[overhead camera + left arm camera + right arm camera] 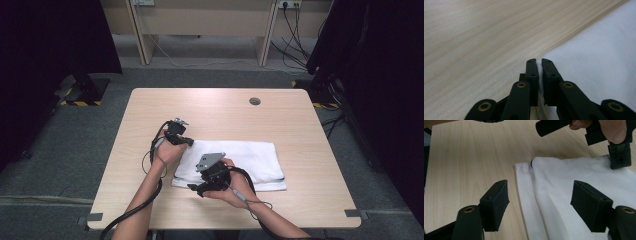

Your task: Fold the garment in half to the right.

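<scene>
A folded white towel [235, 162] is spread flat on the near half of a light wooden table [220, 107], its long side running left to right. Its far left corner is pinched between the jaws of the left gripper [188, 142]; in the left gripper view a thin sliver of white cloth [540, 67] is seen clamped between the nearly closed pads, right at the towel's edge where it meets the wood. The right gripper [196, 189] is held low over the towel's near left corner. In the right gripper view its jaws are spread wide, with the towel's left hem [524, 185] lying between them but untouched by either pad. A round hole [255, 101] is set in the table's far side.
</scene>
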A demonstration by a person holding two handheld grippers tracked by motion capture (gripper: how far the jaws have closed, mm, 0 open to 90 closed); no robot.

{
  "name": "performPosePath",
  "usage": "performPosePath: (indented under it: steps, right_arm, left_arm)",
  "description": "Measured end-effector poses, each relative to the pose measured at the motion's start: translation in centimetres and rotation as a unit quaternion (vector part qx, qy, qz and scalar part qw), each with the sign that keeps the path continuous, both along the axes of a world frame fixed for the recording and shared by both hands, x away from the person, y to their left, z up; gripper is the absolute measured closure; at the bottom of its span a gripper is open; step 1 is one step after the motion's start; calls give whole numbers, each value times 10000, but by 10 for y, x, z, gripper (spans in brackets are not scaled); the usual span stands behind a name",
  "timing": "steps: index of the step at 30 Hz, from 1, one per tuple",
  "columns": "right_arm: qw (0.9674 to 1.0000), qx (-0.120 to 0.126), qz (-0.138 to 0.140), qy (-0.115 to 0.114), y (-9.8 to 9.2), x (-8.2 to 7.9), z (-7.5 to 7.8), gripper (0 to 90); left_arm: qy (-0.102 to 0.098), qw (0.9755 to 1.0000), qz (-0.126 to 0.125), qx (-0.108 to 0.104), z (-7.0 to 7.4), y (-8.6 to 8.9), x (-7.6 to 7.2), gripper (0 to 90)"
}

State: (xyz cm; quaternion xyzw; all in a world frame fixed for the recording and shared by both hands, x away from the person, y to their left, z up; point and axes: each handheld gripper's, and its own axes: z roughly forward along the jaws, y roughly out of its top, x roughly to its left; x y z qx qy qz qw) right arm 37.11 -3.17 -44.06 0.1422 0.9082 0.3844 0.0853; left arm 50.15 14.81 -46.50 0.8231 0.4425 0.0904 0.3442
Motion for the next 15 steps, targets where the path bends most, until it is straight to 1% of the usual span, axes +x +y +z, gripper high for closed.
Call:
performPosePath:
  steps: [7,8,10,15]
  right_arm:
    - [9999,-54,145,-24,20,2,-7,372]
    - [9999,-76,139,-2,24,2,-8,374]
    - [9998,-134,171,-51,30,3,-11,384]
    - [9995,-226,194,-85,42,6,-18,401]
  left_arm:
    - [24,9999,-25,-104,-1,3,1,839]
    - [29,9999,-24,-122,-1,3,1,839]
    - [31,9999,-31,-130,-2,4,1,838]
    - [49,9999,-26,-157,-2,4,1,838]
